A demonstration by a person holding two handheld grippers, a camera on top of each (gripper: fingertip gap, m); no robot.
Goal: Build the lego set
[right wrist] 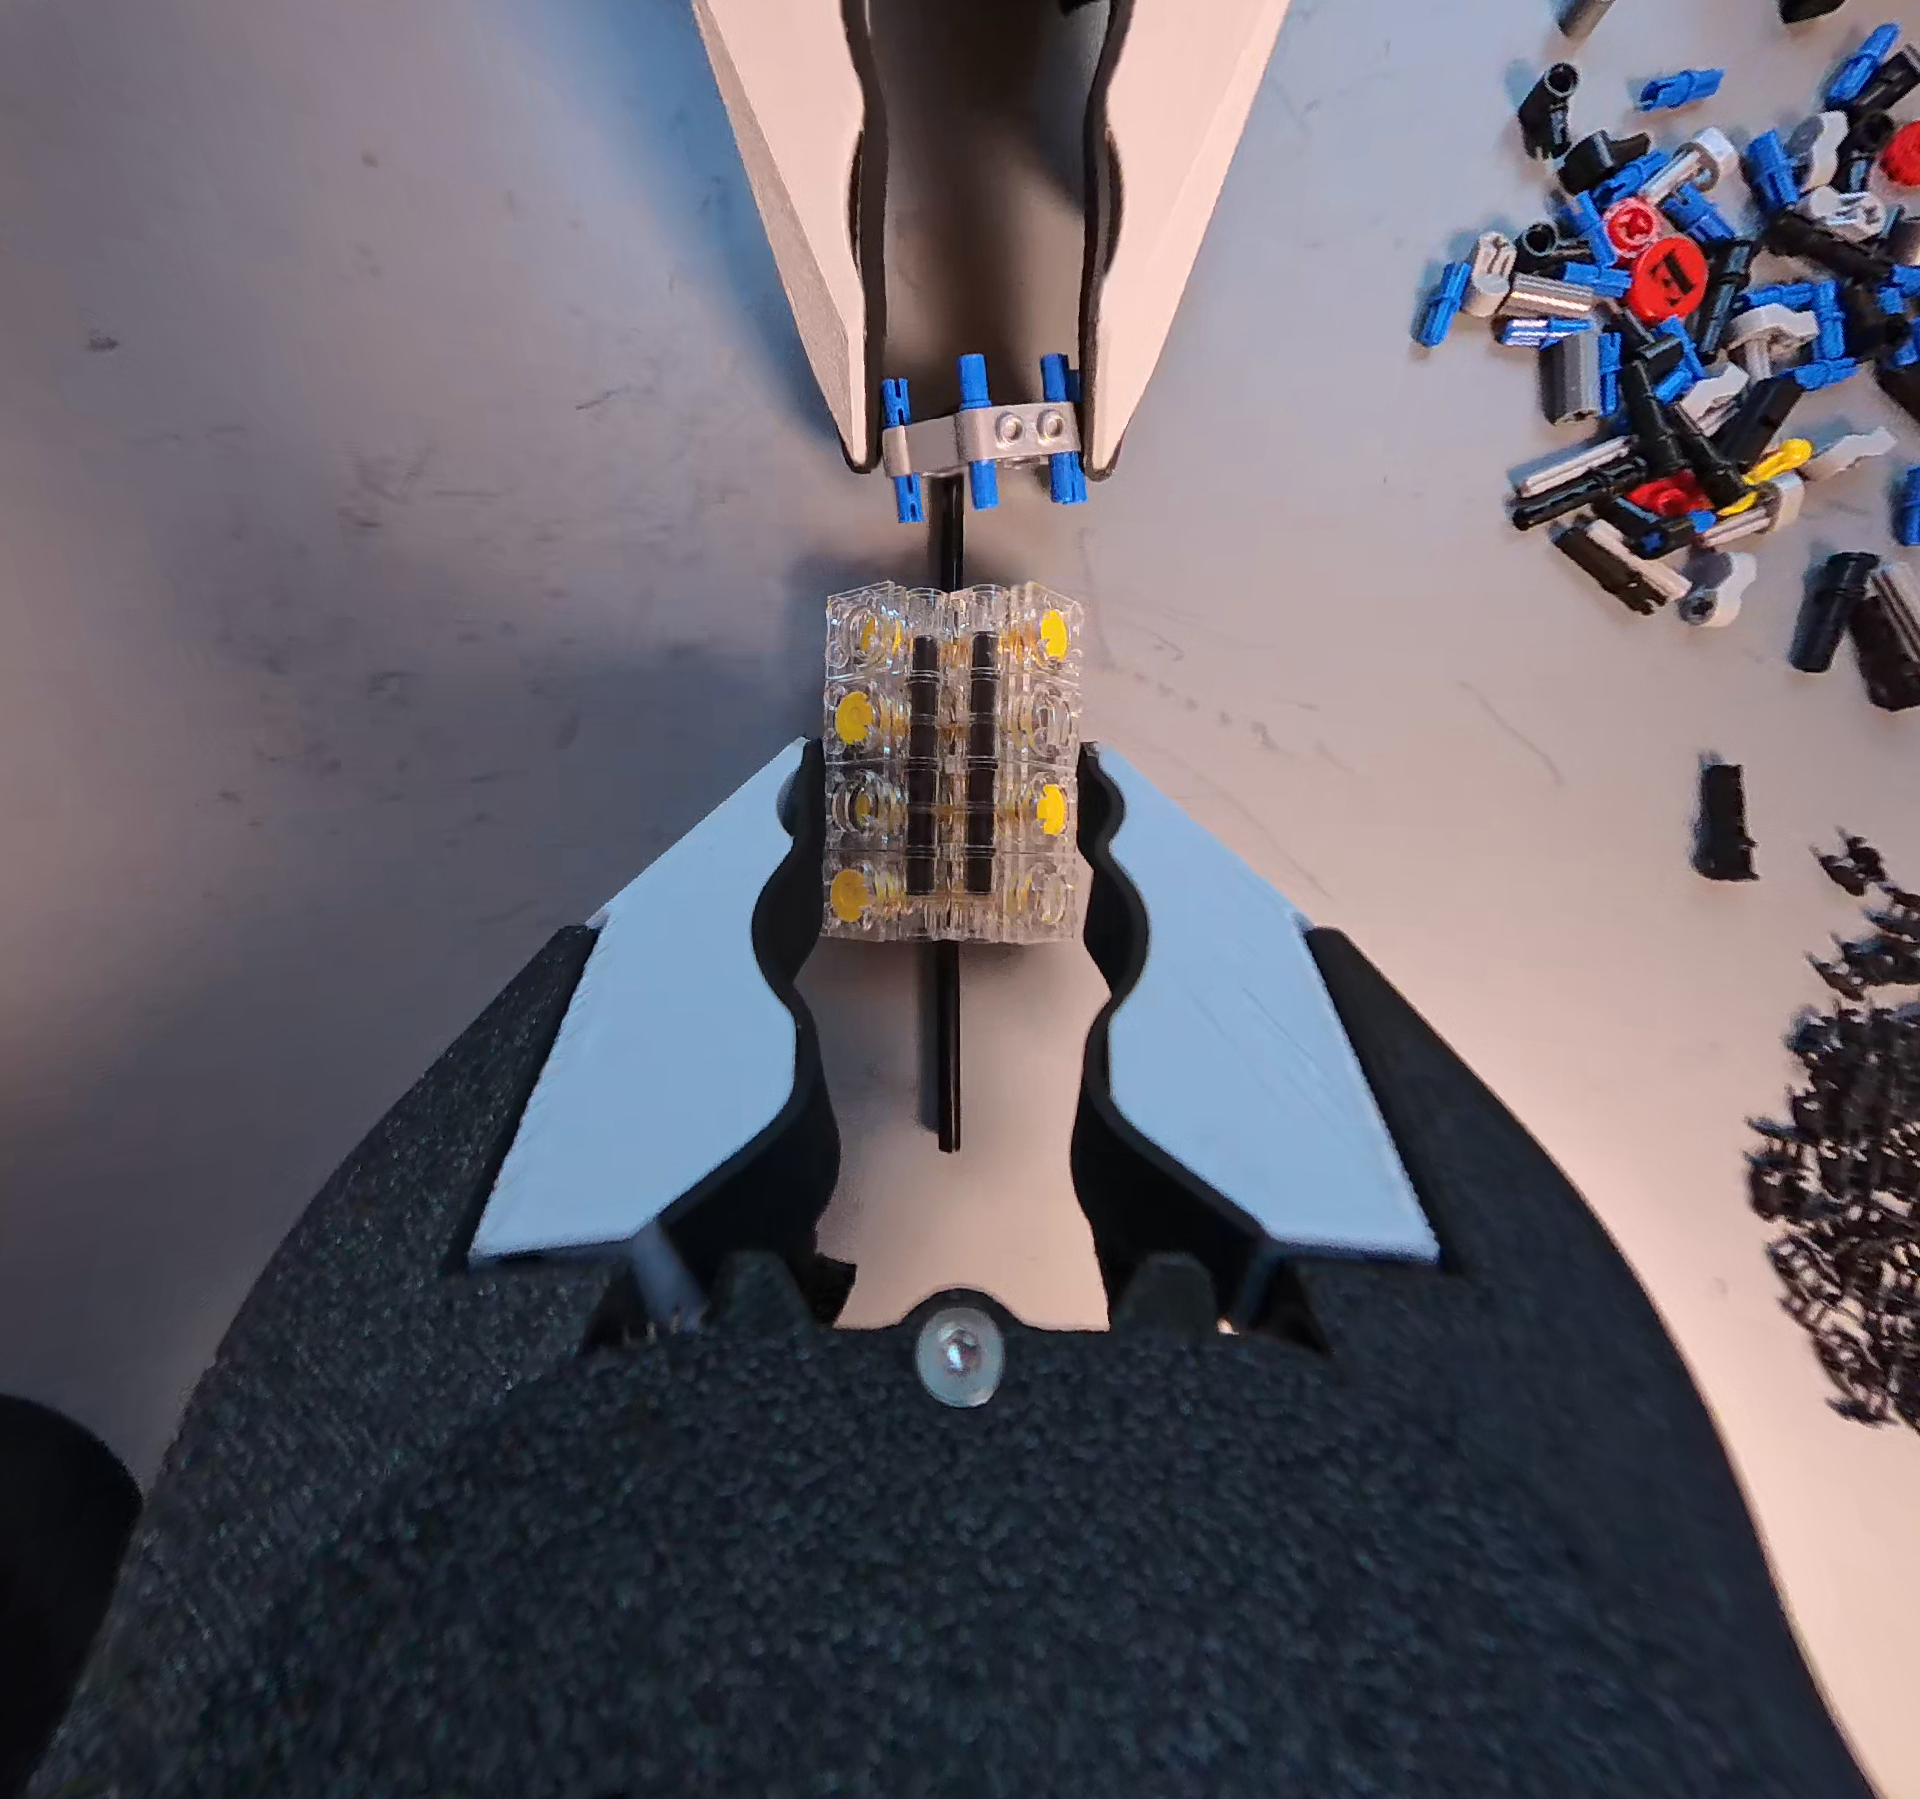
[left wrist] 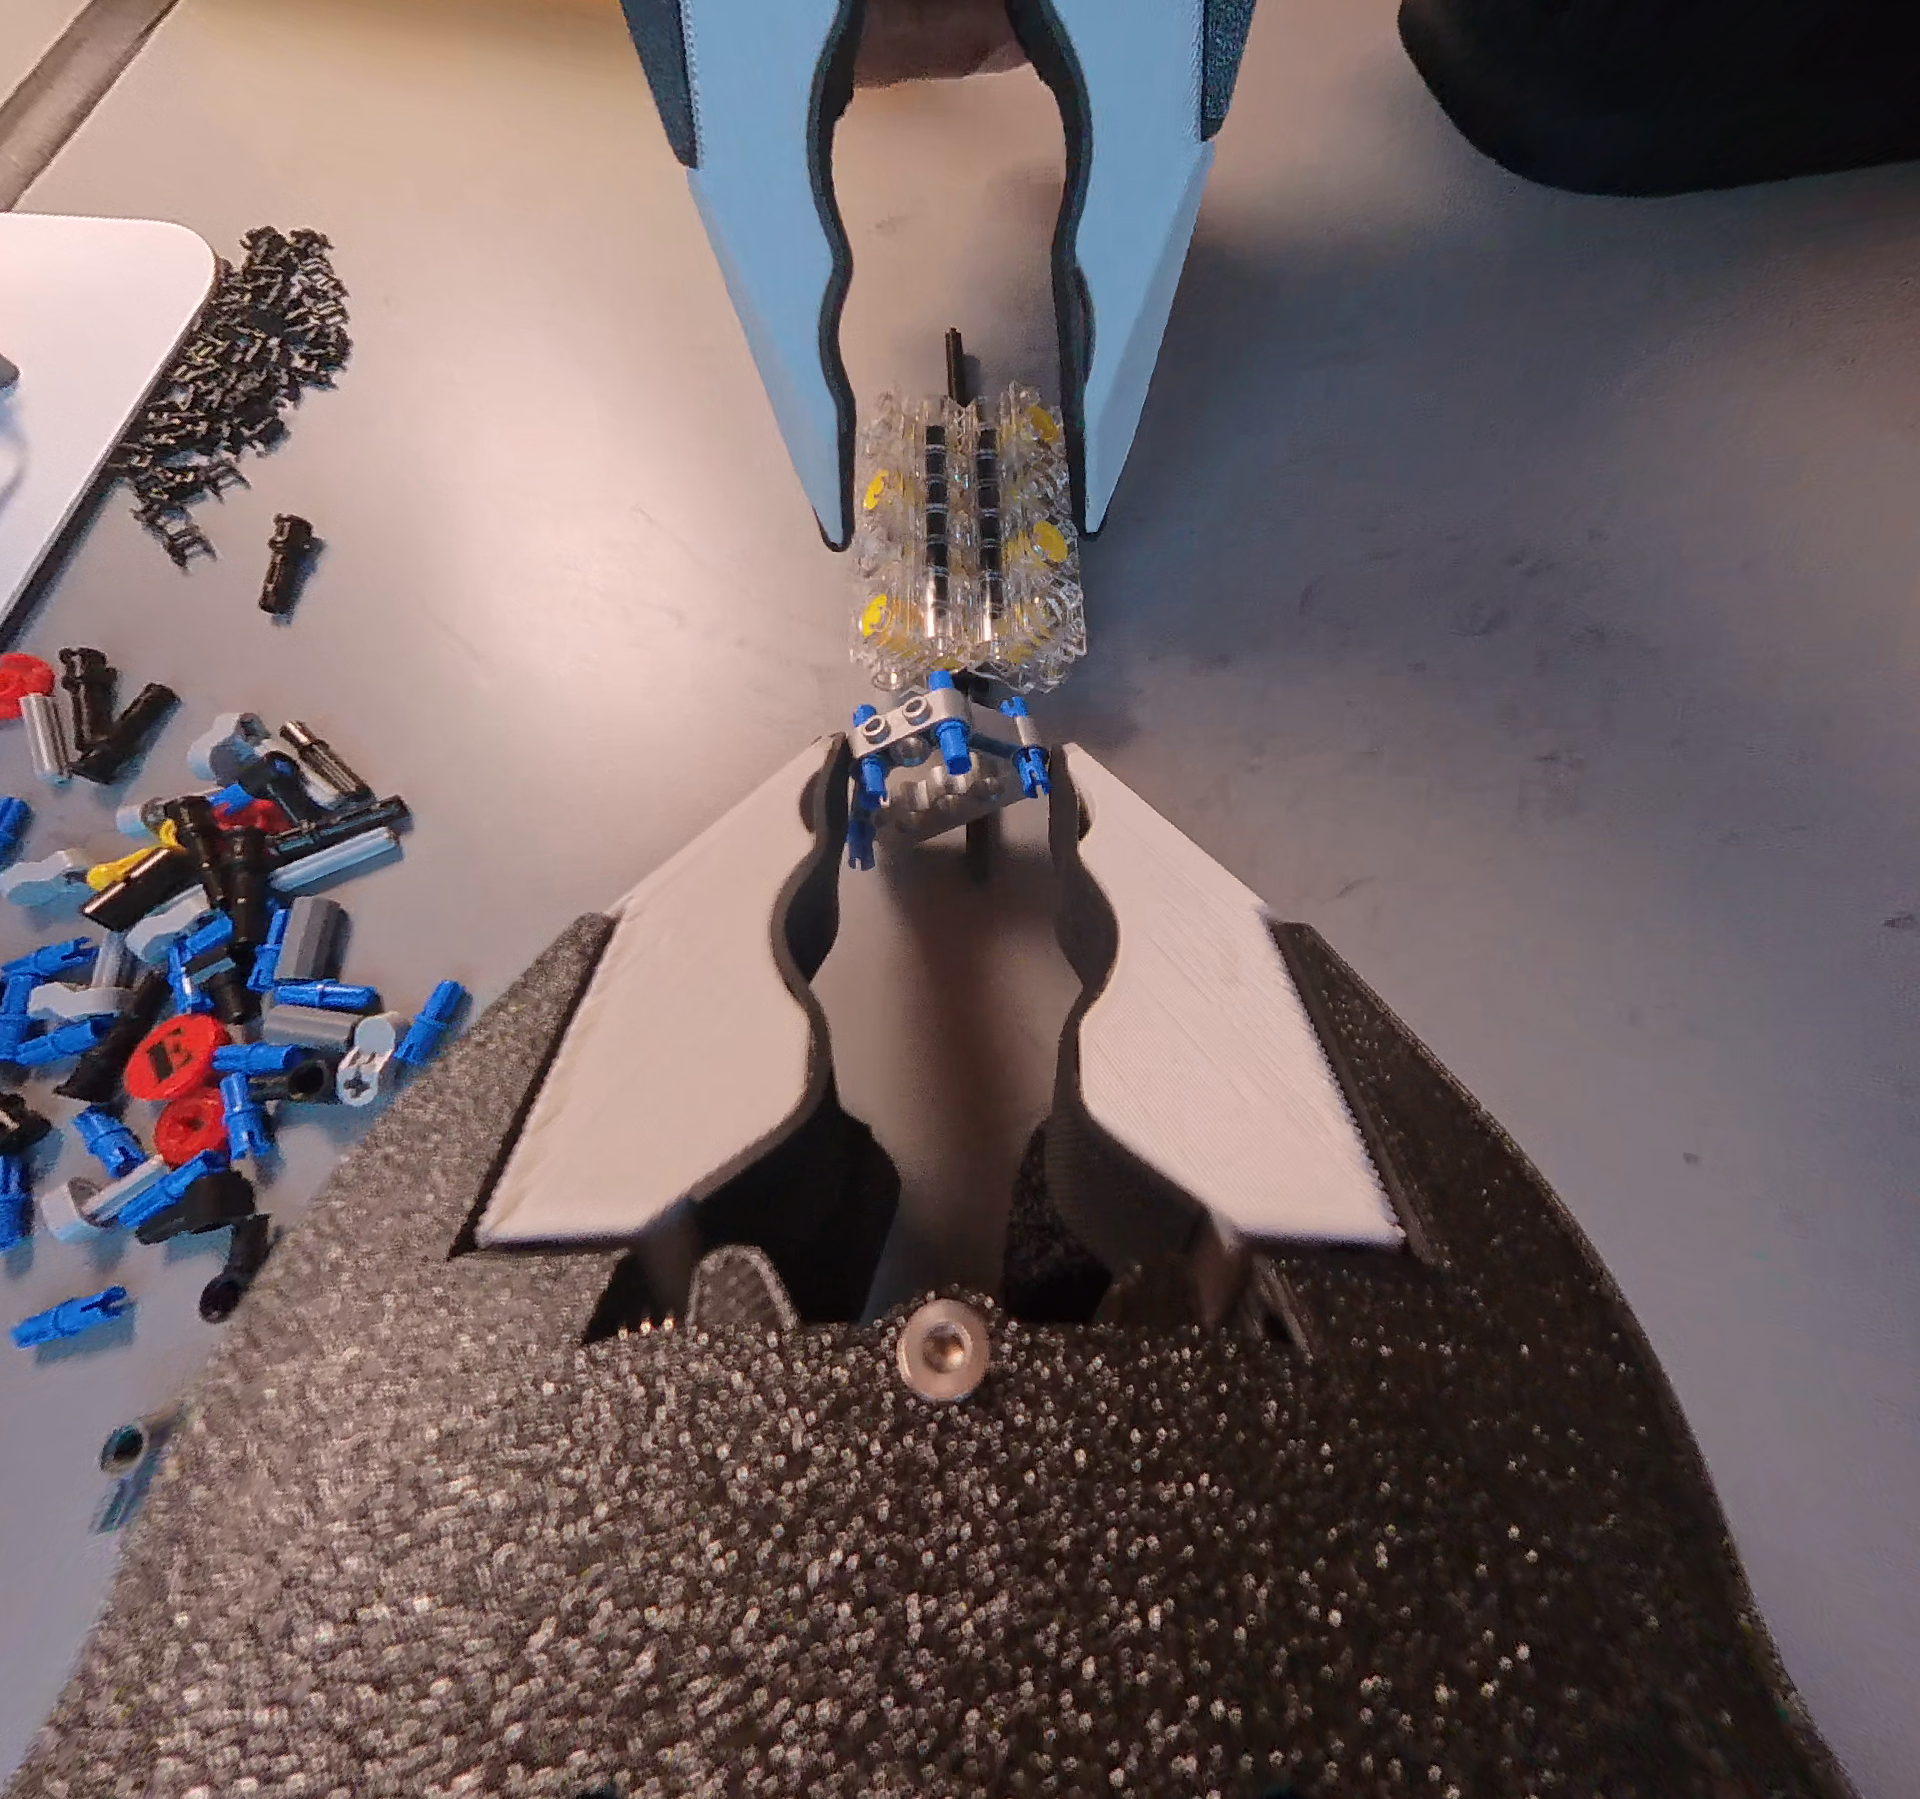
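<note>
Right gripper [right wrist: 951,762] clenched the clear brick block [right wrist: 951,762]; left gripper [left wrist: 951,762] gripped the grey pin connector [left wrist: 925,762], both aligned along the black axle [right wrist: 948,1053] above the table [right wrist: 364,502].

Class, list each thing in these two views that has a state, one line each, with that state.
left gripper: shut on the grey and blue assembly
right gripper: shut on the clear brick block
black axle: runs through the block
loose parts pile: scattered on the table

Clear block [right wrist: 951,762] btwn R gripper [right wrist: 951,762] fingers, pin piece [right wrist: 982,435] beyond (L gripper [right wrist: 982,461] holds), loose parts [right wrist: 1714,326] right.
</note>
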